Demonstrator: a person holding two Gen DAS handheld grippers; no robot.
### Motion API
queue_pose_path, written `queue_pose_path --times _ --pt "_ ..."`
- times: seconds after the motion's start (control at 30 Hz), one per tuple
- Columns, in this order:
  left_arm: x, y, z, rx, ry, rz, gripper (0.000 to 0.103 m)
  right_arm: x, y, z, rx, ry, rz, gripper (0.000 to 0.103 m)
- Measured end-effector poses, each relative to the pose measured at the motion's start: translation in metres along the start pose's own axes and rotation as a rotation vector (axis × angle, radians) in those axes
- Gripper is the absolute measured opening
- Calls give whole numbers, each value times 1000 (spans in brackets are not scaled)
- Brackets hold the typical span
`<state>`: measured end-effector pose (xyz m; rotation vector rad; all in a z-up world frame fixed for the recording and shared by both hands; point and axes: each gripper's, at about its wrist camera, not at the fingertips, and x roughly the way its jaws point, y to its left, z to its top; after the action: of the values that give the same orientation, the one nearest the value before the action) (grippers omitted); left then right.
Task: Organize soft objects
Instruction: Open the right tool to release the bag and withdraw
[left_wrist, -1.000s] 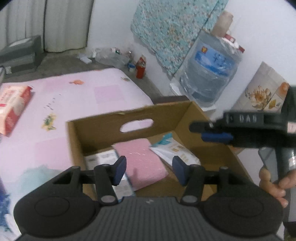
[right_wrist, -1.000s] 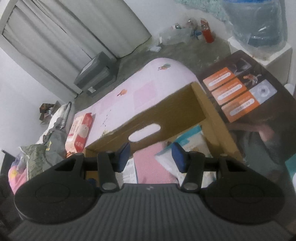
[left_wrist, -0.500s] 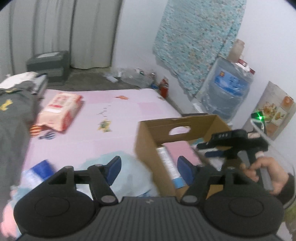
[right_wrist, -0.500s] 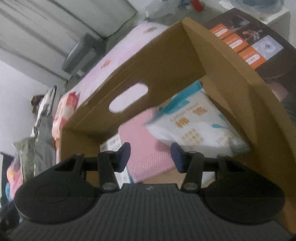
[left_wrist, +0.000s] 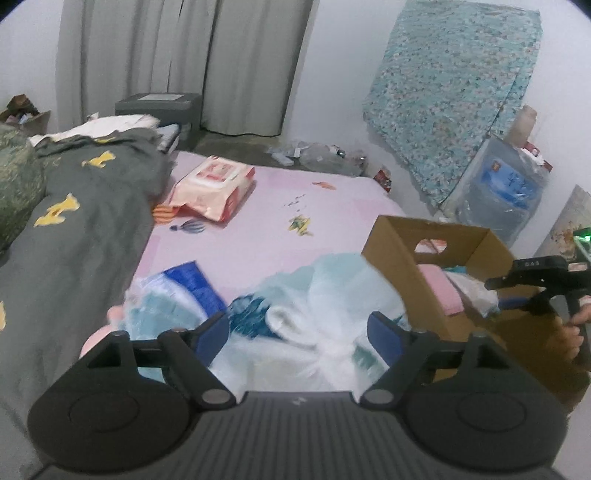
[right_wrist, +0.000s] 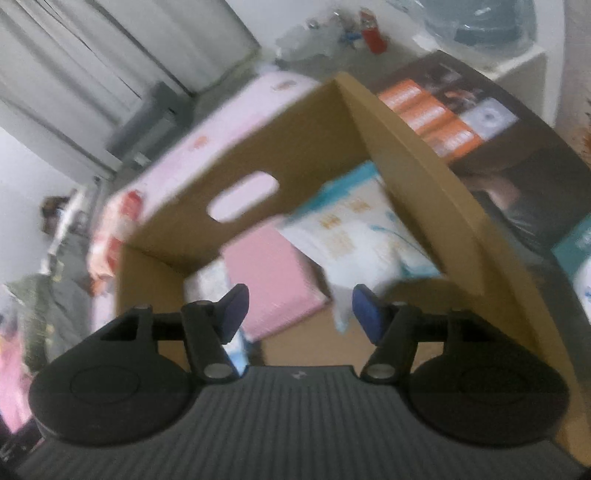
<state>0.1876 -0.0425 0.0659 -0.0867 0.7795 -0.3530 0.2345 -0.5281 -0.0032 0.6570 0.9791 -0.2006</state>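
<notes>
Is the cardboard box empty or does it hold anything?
Not empty: the cardboard box holds a pink pad and a white pack.

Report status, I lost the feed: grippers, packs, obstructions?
Left gripper opening over clear plastic packs on bed. Right gripper opening, empty, inside cardboard box above pink pack. Nothing blocking.

Bed with pink sheet (left_wrist: 266, 236) carries everything. Ahead of the left fingers, a blurred heap of clear and blue plastic packs (left_wrist: 295, 306). Right of the fingers, open cardboard box (left_wrist: 399, 266). Far ahead, left, pink wipes pack (left_wrist: 214, 186). Grey blanket (left_wrist: 74, 229) along the left side.
</notes>
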Motion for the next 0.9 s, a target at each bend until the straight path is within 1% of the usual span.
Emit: queue_pose_path --times 0.1,0.17,0.27,0.4,0.53,0.63,0.73,0.83,0.9 --pt "-6 10 -8 -13 0 16 87 16 -8 -2 55 32 -19 62" --pt "-12 15 -15 -14 3 26 89 26 -12 0 74 21 -22 62" --pt "-20 23 -23 -21 0 45 92 29 -15 0 100 7 -1 62" --pt "-30 33 -34 -28 -10 53 94 18 -19 -8 104 7 -9 64" --pt "-37 39 -45 -12 -21 73 95 -13 -18 -20 97 -30 14 68" --pt "-44 42 -54 -11 -39 86 95 -44 -10 -34 74 -75 70 73" --pt "-49 44 -61 -15 -50 97 95 -67 5 -48 47 -100 150 75" --pt "-54 47 -67 -18 -58 115 95 -80 27 -59 8 -102 226 76" --pt "-58 50 -72 -18 -65 128 95 -81 47 -64 -27 -80 273 76"
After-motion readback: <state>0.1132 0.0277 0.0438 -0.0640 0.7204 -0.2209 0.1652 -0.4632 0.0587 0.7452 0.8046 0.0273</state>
